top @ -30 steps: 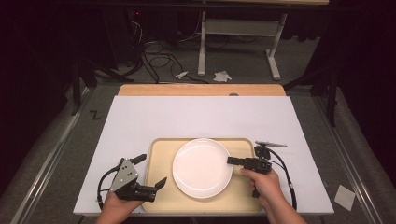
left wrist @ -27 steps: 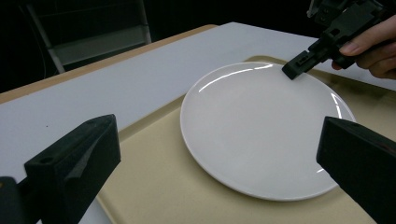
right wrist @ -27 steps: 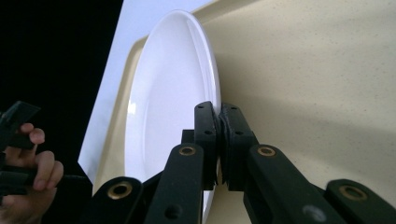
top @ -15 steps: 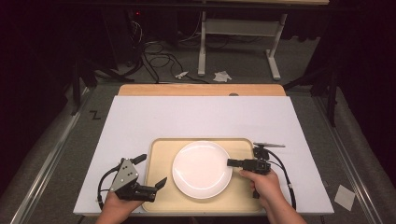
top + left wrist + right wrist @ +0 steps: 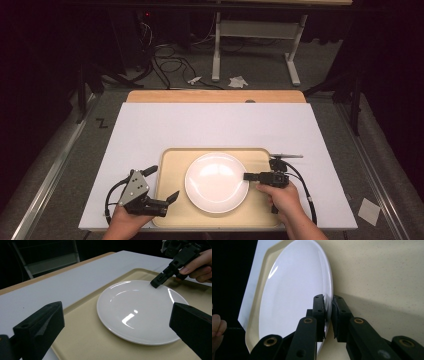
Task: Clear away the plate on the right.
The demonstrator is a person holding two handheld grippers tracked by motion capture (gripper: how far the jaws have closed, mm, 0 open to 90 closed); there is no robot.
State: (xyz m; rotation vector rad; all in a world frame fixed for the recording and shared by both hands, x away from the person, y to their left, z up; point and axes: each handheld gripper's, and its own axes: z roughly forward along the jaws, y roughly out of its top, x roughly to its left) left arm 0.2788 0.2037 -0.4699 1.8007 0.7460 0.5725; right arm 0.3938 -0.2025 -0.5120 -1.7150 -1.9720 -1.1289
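White plate (image 5: 216,182) lies in middle of beige tray (image 5: 172,159) on tabletop (image 5: 210,125). Right hand-held gripper (image 5: 248,176) clenched on plate's right rim, jaws pinching edge. Left hand-held gripper (image 5: 164,183) released, jaws spread wide, at tray's left edge, apart from plate.

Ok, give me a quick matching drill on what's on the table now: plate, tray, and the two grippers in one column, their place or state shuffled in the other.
Things:
1. white plate
2. beige tray
3. left gripper
4. right gripper

States:
A. open, jaws wide apart, at the tray's left edge
B. lies on the white table cover, carrying the plate
C. shut on the plate's right rim
D. rests on the tray, rim pinched on one side

Pairs: 1-D, 2-B, 3-A, 4-C
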